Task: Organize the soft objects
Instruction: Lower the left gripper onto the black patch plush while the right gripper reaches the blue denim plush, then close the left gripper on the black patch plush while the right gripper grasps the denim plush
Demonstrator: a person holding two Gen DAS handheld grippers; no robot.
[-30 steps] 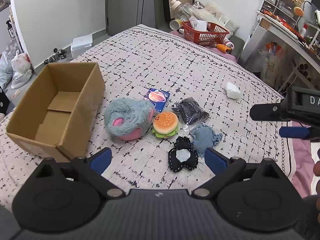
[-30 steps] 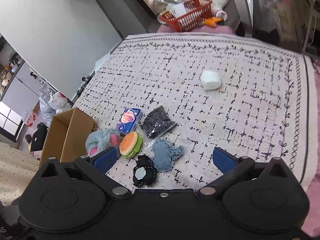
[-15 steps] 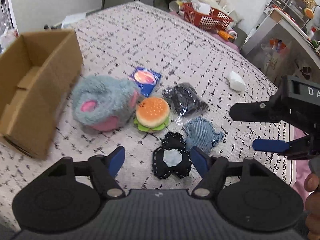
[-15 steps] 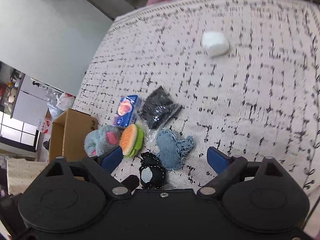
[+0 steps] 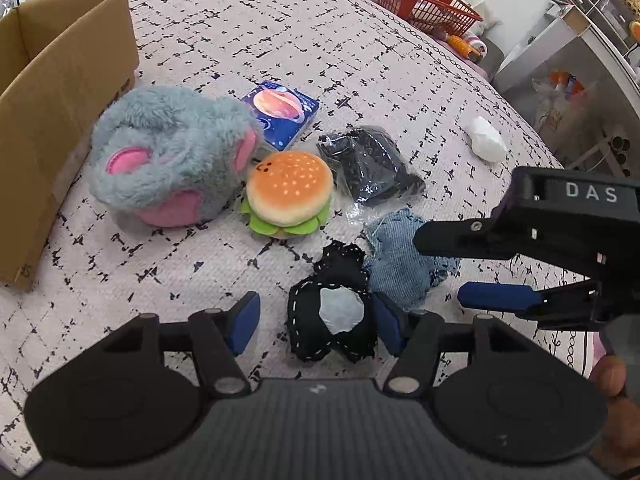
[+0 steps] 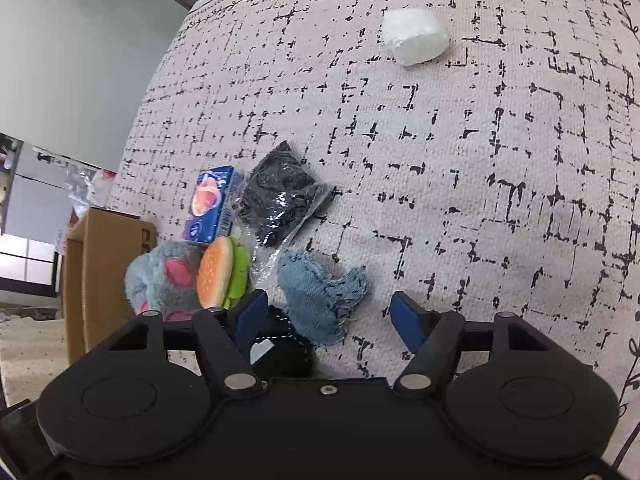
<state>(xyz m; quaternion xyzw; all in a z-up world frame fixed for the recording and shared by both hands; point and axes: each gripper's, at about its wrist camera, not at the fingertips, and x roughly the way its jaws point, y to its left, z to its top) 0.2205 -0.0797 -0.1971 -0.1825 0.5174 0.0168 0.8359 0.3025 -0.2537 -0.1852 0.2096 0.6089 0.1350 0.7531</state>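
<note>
Soft things lie on the patterned bedspread (image 5: 240, 40): a grey-and-pink plush (image 5: 168, 160), a burger plush (image 5: 290, 194), a black stitched pouch (image 5: 332, 312), a denim piece (image 5: 400, 264), a bagged black item (image 5: 372, 168), a blue packet (image 5: 282, 114) and a white bundle (image 5: 484, 138). My left gripper (image 5: 318, 322) is open, its fingers either side of the black pouch. My right gripper (image 6: 332, 320) is open just above the denim piece (image 6: 320, 292); it also shows at the right of the left wrist view (image 5: 460, 268).
An open cardboard box (image 5: 52, 92) stands at the left beside the grey plush. A red basket (image 5: 424, 4) with clutter sits beyond the bed's far end. Shelves and a desk (image 5: 580, 40) stand at the right.
Both grippers have come down and forward toward the pile. The left one now straddles the black pouch; the right one has closed in on the denim piece.
</note>
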